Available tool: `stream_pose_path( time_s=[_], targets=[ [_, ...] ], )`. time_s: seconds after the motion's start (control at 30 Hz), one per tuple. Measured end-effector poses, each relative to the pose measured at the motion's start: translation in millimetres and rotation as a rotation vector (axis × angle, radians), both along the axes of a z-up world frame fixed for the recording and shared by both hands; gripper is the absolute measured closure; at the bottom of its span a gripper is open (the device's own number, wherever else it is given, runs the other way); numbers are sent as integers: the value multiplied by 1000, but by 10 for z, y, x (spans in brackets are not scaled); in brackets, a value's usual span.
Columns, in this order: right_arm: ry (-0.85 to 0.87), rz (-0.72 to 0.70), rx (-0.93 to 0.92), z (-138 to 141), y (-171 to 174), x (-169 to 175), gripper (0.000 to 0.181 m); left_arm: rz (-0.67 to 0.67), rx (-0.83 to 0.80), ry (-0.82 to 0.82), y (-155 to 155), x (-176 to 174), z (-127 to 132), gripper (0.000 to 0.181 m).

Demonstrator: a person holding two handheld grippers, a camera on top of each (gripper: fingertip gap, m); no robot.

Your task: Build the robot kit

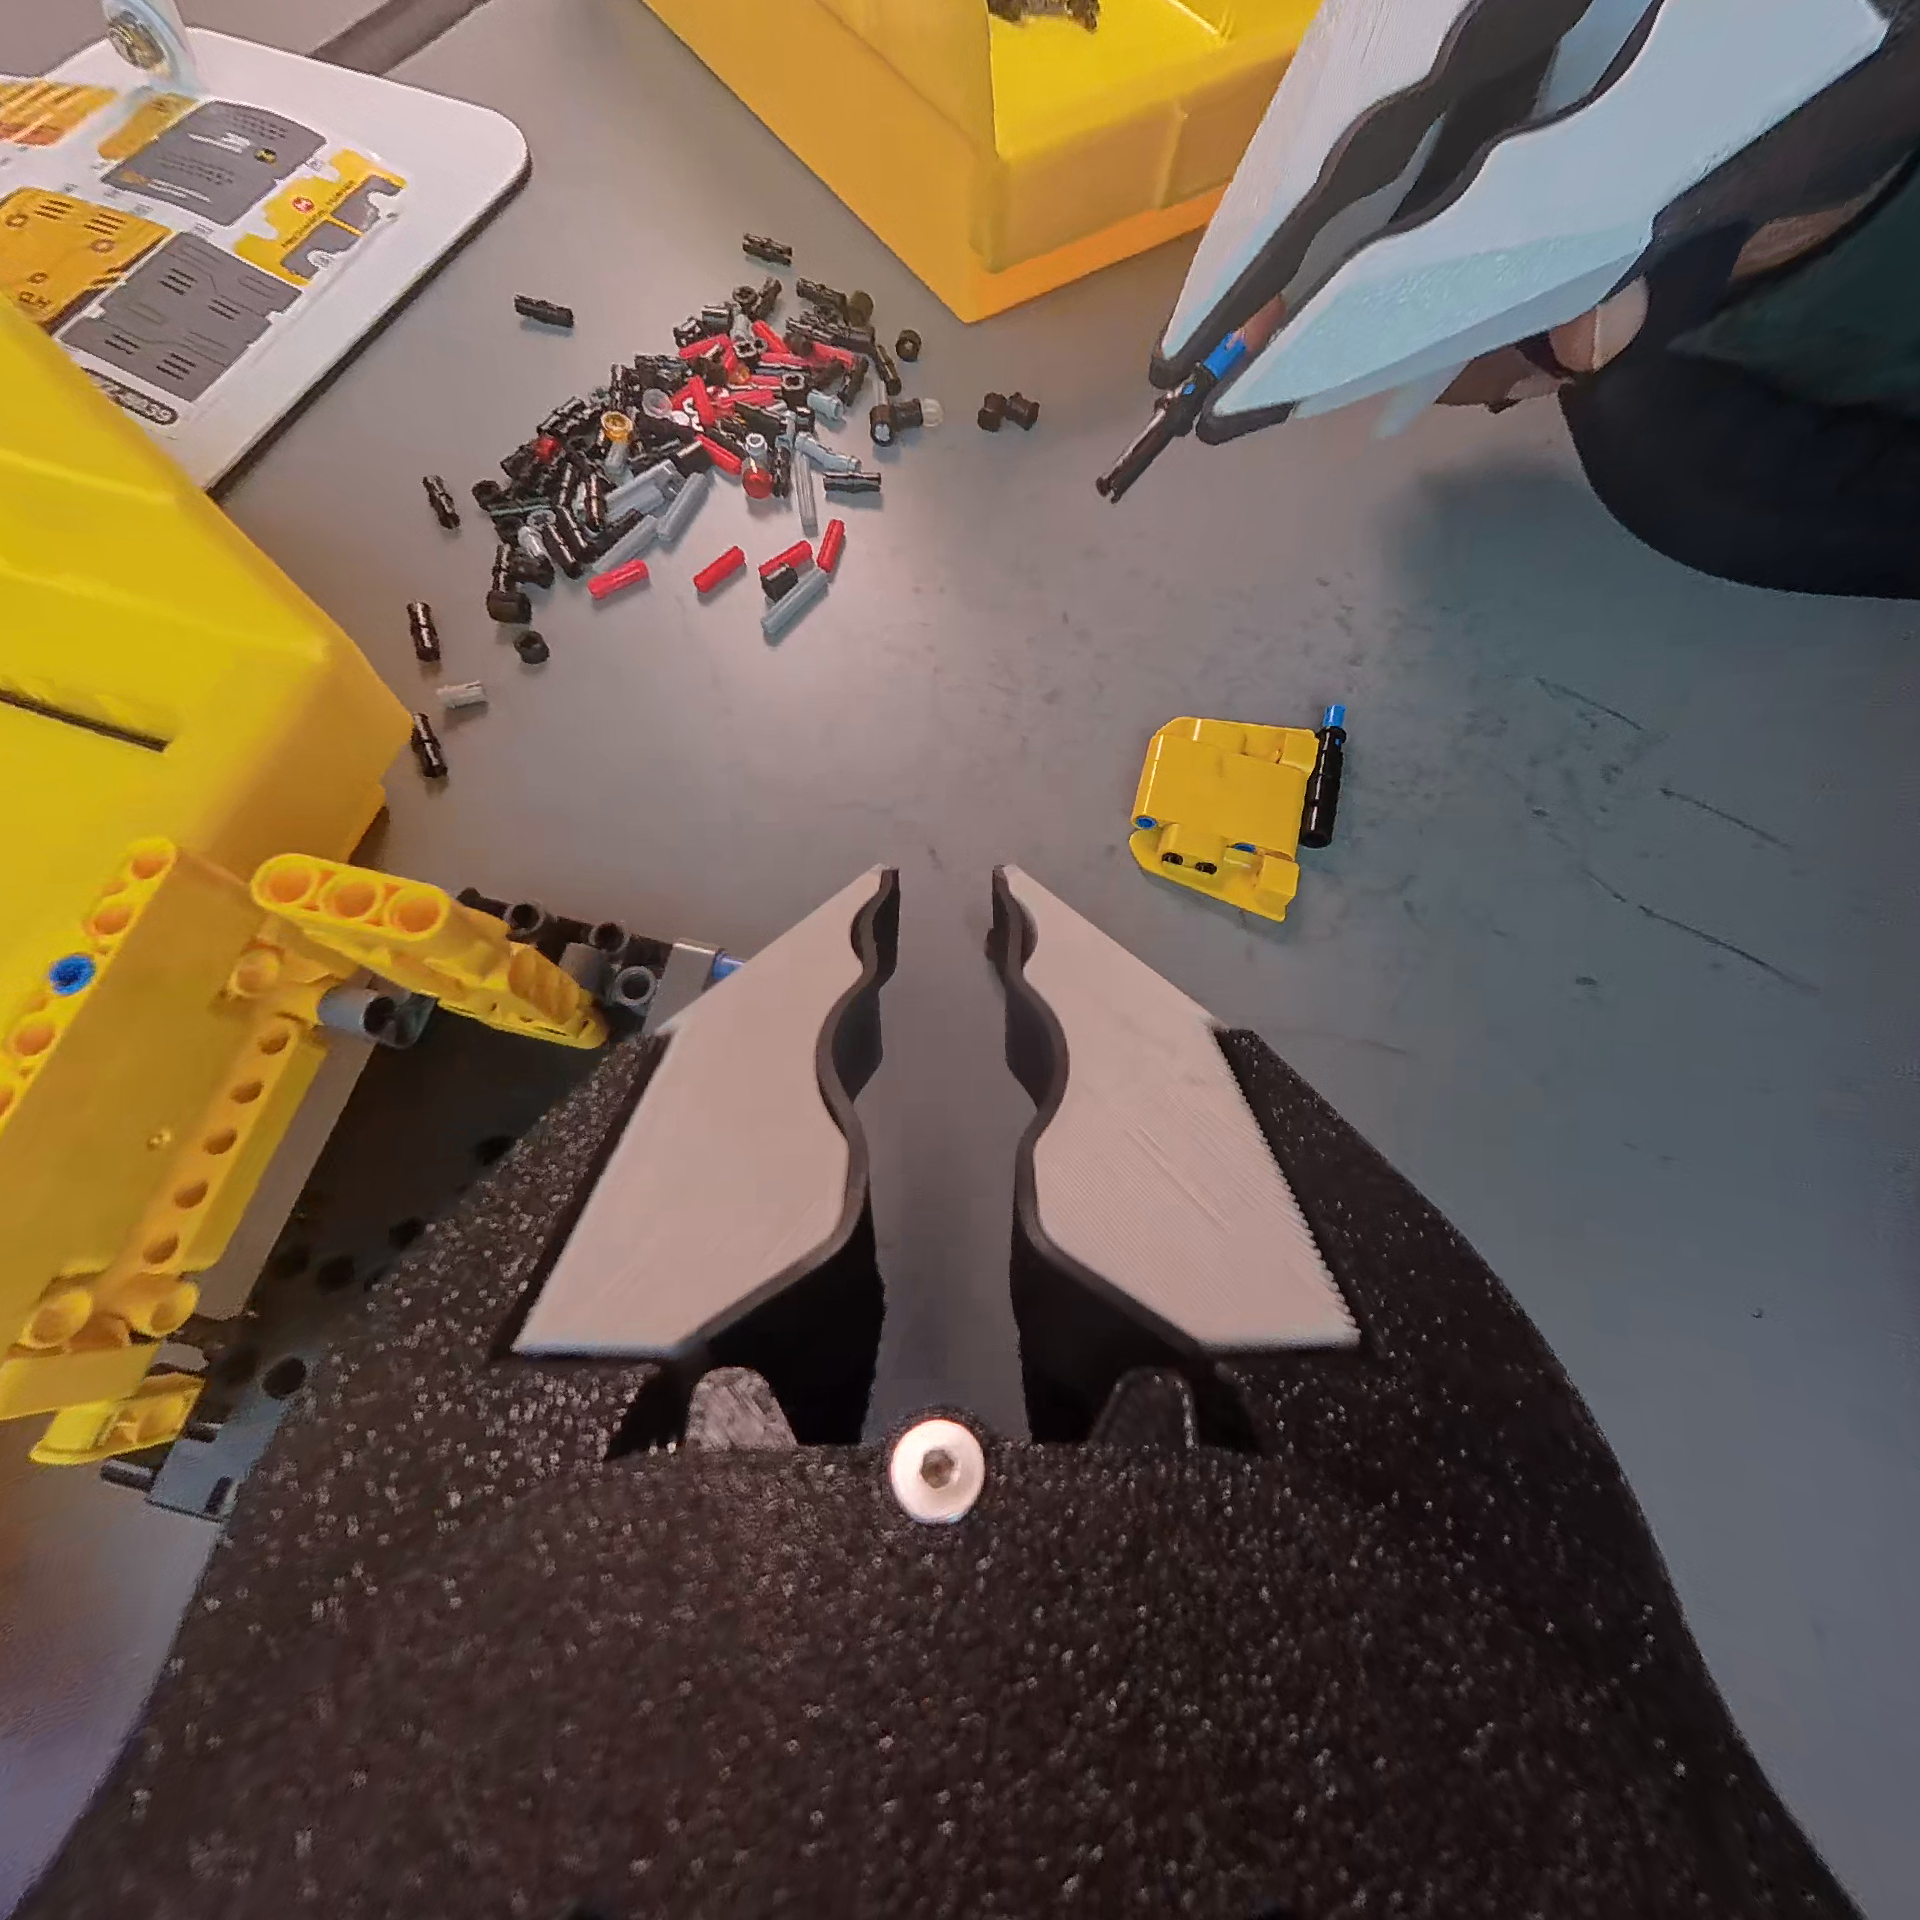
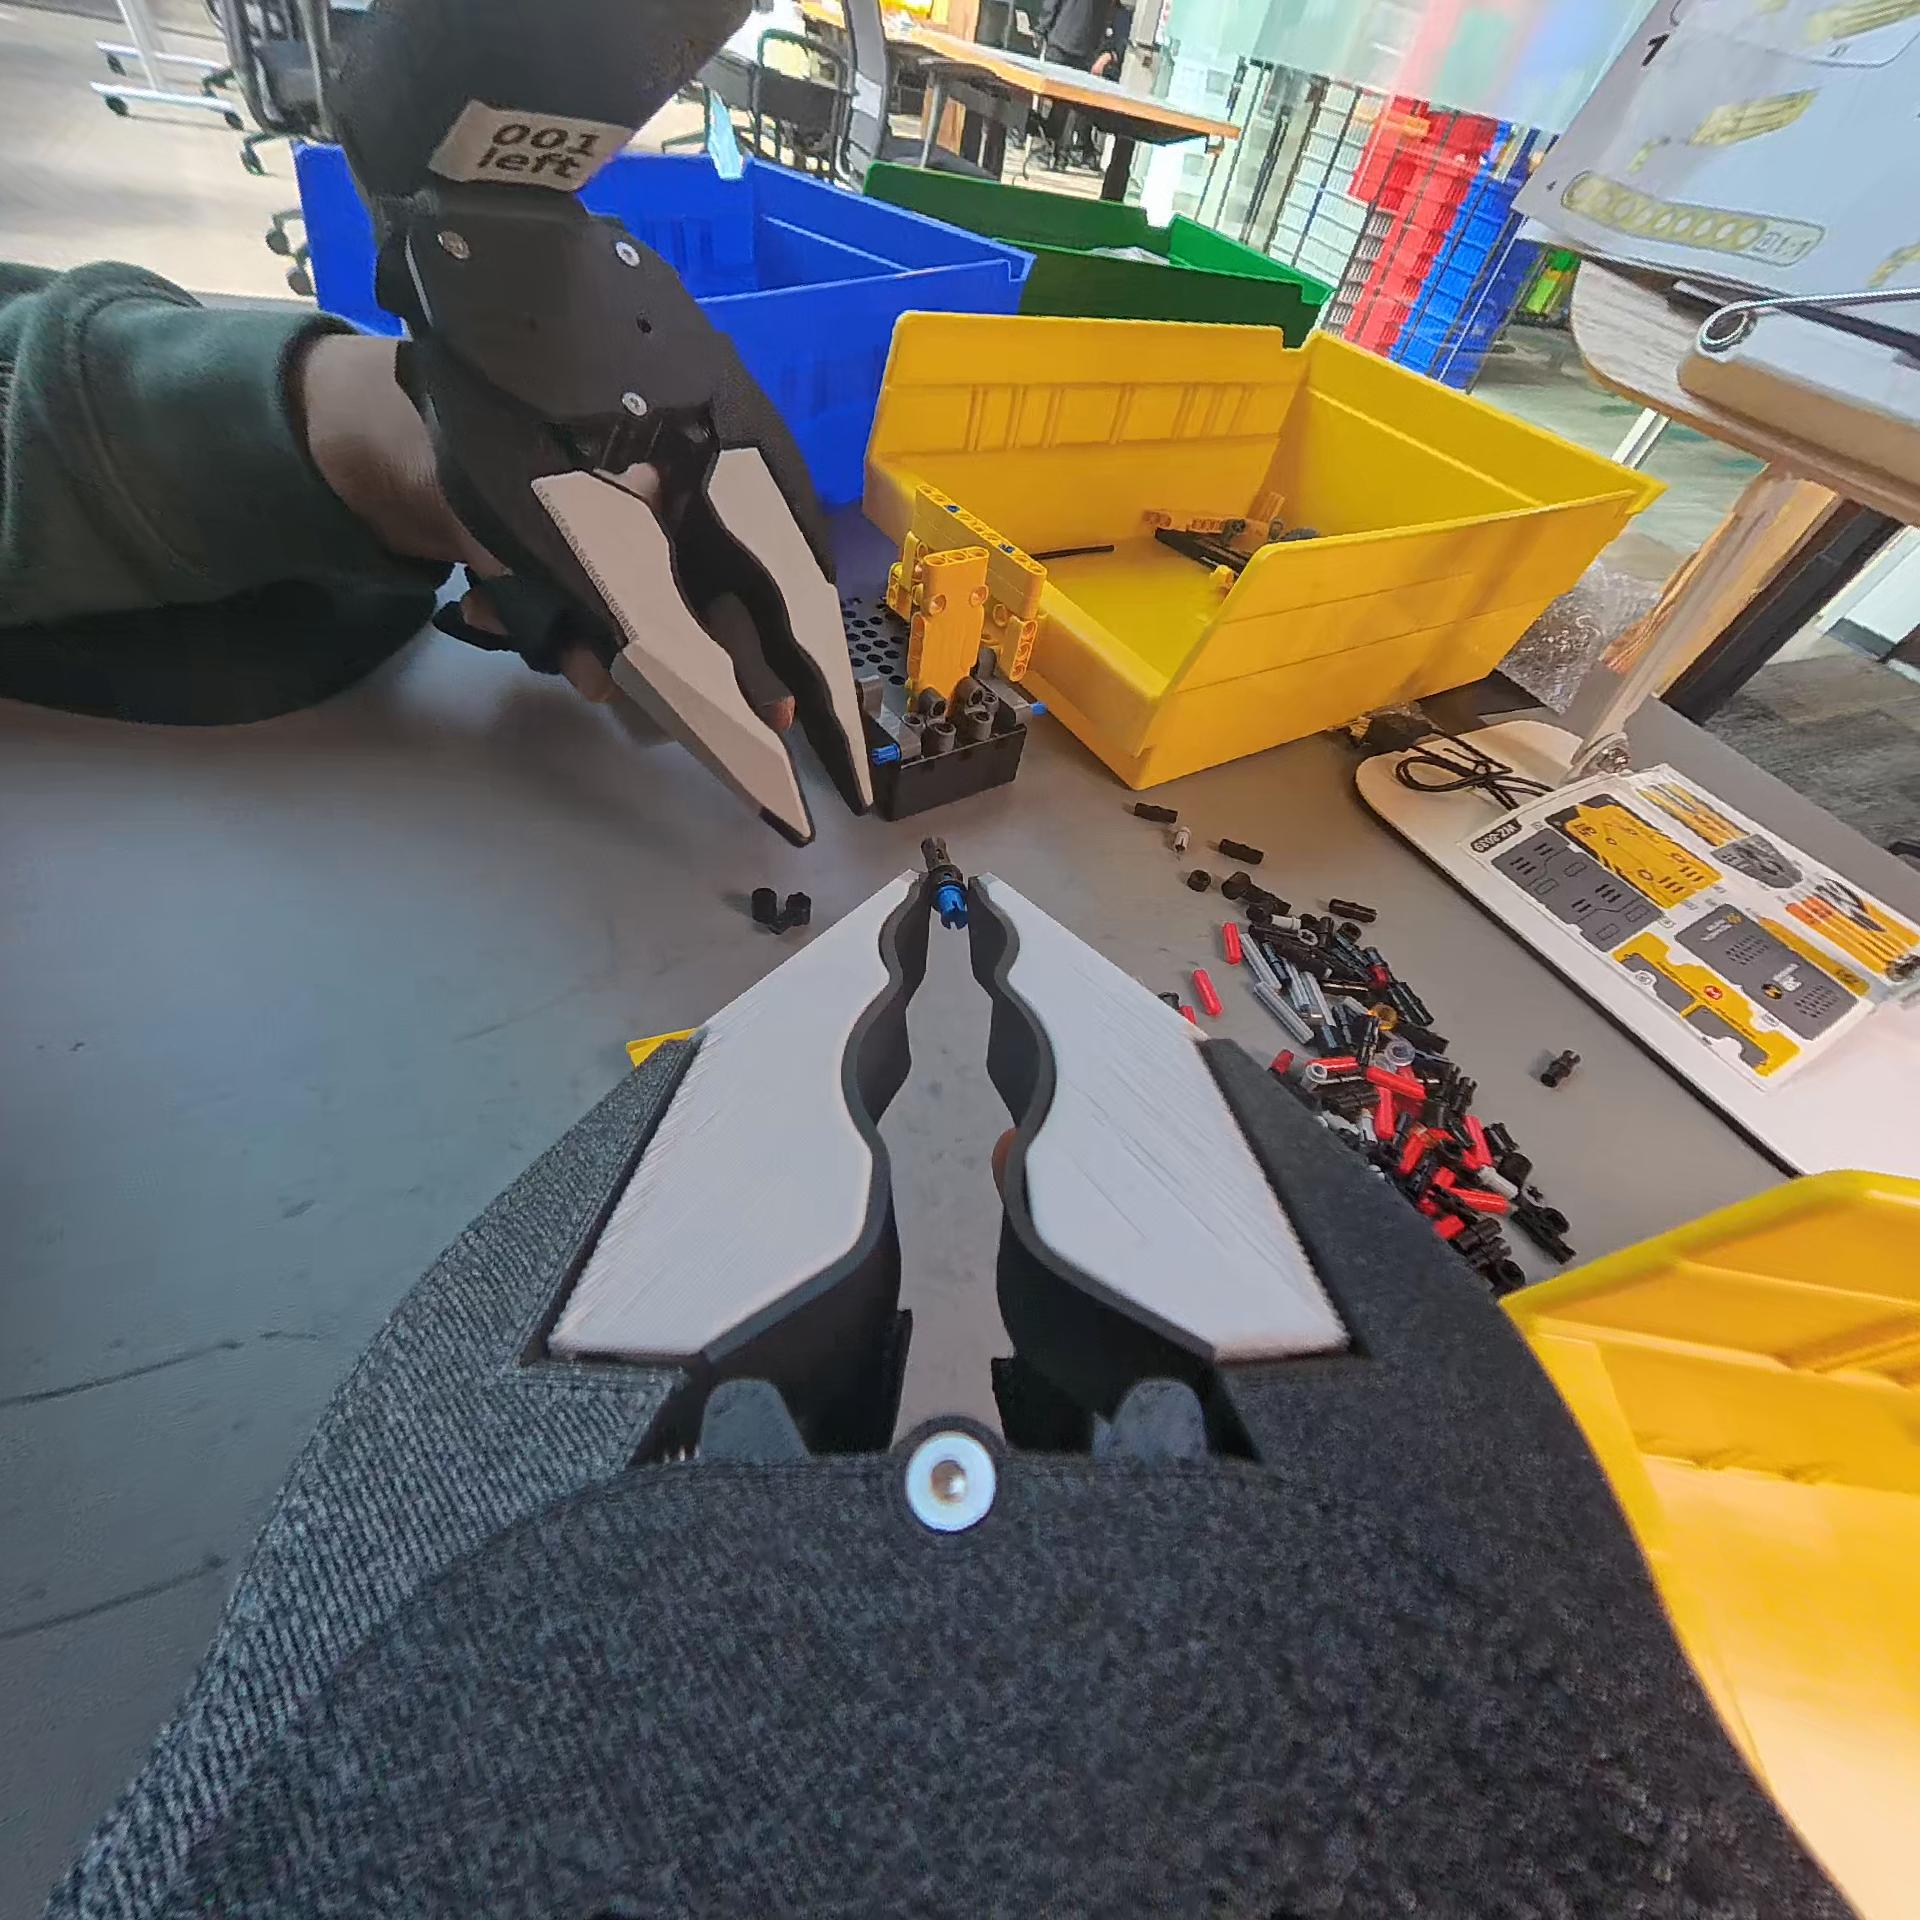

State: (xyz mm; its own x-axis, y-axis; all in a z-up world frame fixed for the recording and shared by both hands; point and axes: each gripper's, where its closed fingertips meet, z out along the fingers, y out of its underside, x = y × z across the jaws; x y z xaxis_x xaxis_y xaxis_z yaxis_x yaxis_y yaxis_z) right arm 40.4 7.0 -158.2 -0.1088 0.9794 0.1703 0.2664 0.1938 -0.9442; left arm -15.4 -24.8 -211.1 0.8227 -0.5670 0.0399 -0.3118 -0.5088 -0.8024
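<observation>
Blue-and-black connector pin (image 2: 943,881) sits pinched at the very tips of the right gripper (image 2: 948,891), its black end poking out past the fingertips above the grey table (image 2: 312,1039); gripped so far forward, most of the pin stays exposed. In the left wrist view the same pin (image 1: 1169,416) angles down from that gripper (image 1: 1205,390) toward the table's far right area.

The left gripper (image 1: 943,906) has its jaws parted with only bare table between them, holding nothing. It hovers just beside a yellow-and-black beam assembly (image 1: 343,966), which stands against a yellow bin (image 1: 156,644) on the table's left edge. Seen from the right wrist view, that left gripper (image 2: 821,821) points tip-down next to the assembly (image 2: 956,665), gripped by a gloved hand (image 2: 499,613) in a green sleeve (image 2: 135,447).

A small yellow panel piece (image 1: 1226,816), with a black pin and blue tip along one side, lies flat on the table to the right of the left gripper's tips, apart from everything else. Farther off, a loose pile of black, red and grey pins (image 1: 707,447) is spread near the table's middle. Beyond it stand a second yellow bin (image 1: 935,135) and a printed instruction sheet (image 1: 208,239) on a white board at the far left corner.
</observation>
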Motion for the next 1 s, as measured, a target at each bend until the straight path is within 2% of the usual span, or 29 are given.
stream_pose_path(
  time_s=[0.17,0.37,0.7,1.0],
  targets=[
    [-1,5,12,7,-15,4,175,-53,-49,35,-61,87,-139,158],
    [-5,8,20,3,-19,8,175,-76,-76,100,-92,104,-268,164],
    [-14,8,21,-28,-16,3,175,-90,-82,141,-120,100,-305,175],
    [-13,10,23,-26,-20,4,175,-83,-86,90,-118,92,-256,169]
  ],
)
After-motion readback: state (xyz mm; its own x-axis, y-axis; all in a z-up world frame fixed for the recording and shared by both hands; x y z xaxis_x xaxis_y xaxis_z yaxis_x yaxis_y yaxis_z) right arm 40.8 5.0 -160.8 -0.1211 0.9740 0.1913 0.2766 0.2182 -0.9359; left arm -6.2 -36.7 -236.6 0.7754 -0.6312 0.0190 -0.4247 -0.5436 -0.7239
